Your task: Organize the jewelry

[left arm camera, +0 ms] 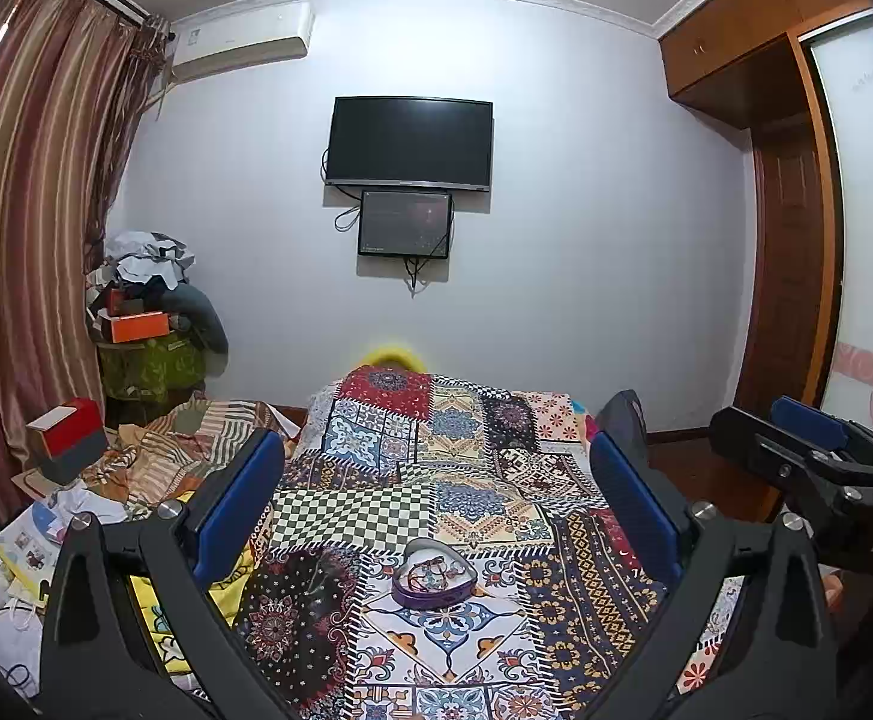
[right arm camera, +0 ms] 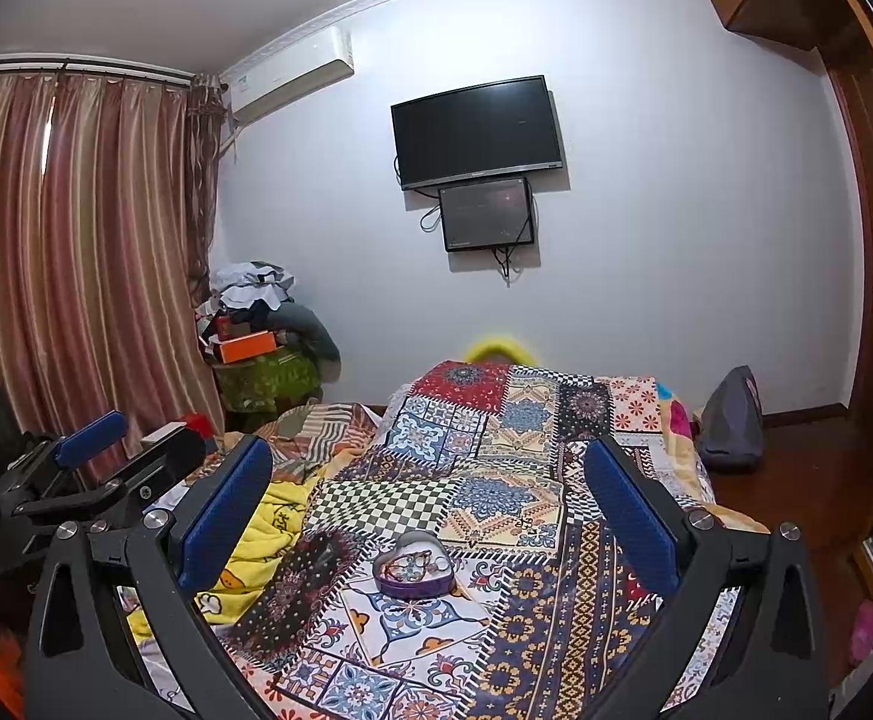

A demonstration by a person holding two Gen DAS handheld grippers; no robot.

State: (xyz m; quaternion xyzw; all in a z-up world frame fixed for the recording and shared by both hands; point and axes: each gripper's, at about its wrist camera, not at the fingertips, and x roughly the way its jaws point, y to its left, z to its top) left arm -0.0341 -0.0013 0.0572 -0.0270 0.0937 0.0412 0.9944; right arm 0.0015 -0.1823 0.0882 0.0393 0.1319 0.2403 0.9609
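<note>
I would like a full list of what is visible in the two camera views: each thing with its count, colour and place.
heart-shaped box: one, purple, on the bed between both grippers, jewelry inside
patchwork cover: one, multicoloured, spread over the bed
television: one, black, on the far wall
small screen: one, dark, just below the television
air conditioner: one, white, high on the wall by the curtain
curtain: one, striped red-brown, left side
orange box: one, on the clutter pile in the far left corner
wardrobe: one, brown wood, right side
left gripper: blue pads, open, empty
right gripper: blue pads, open, empty
</note>
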